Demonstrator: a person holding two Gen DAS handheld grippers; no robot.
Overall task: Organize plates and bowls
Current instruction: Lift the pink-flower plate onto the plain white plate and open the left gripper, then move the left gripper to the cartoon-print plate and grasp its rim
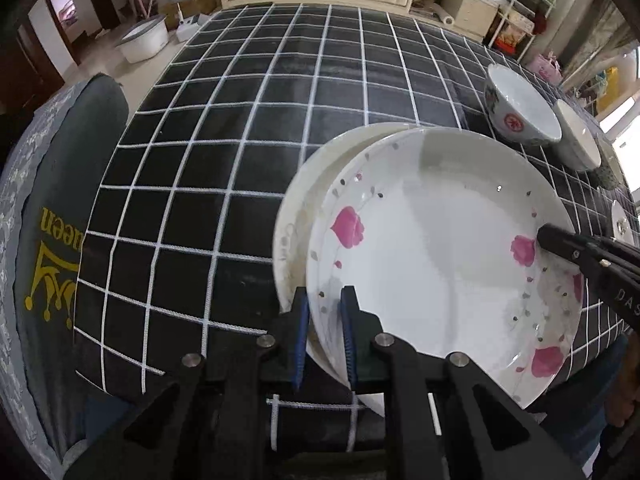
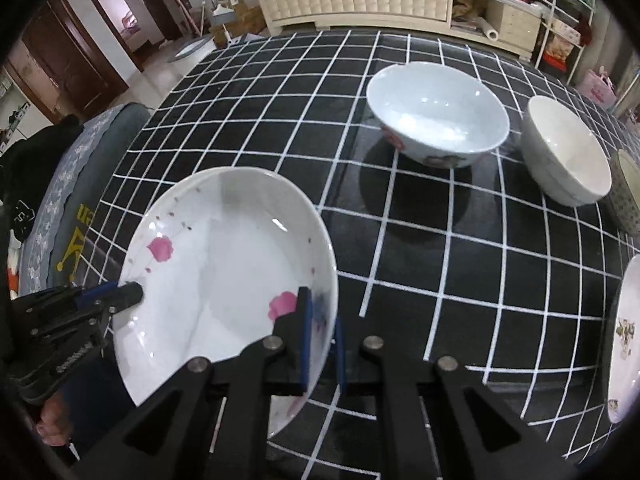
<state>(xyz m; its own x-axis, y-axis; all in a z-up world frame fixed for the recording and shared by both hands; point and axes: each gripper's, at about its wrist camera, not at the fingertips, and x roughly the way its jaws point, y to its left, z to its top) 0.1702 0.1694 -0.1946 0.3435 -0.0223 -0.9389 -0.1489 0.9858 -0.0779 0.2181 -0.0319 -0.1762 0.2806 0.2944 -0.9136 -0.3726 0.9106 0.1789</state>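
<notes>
A white plate with pink flowers (image 1: 432, 264) is held tilted over a plain cream plate (image 1: 304, 196) that lies on the table. My left gripper (image 1: 325, 320) is shut on its near rim. My right gripper (image 2: 320, 332) is shut on the opposite rim of the same plate (image 2: 224, 264); it shows in the left wrist view as black fingers (image 1: 560, 242) at the right. A white bowl with a pink and red pattern (image 2: 436, 116) and a plain cream bowl (image 2: 564, 152) stand upright behind.
The table has a black cloth with a white grid (image 2: 420, 280). Another patterned plate (image 2: 624, 340) lies at the right edge, beside a speckled bowl (image 2: 626, 192). A grey chair cushion (image 1: 52, 220) is at the left. A cream cabinet (image 2: 360, 0) stands beyond.
</notes>
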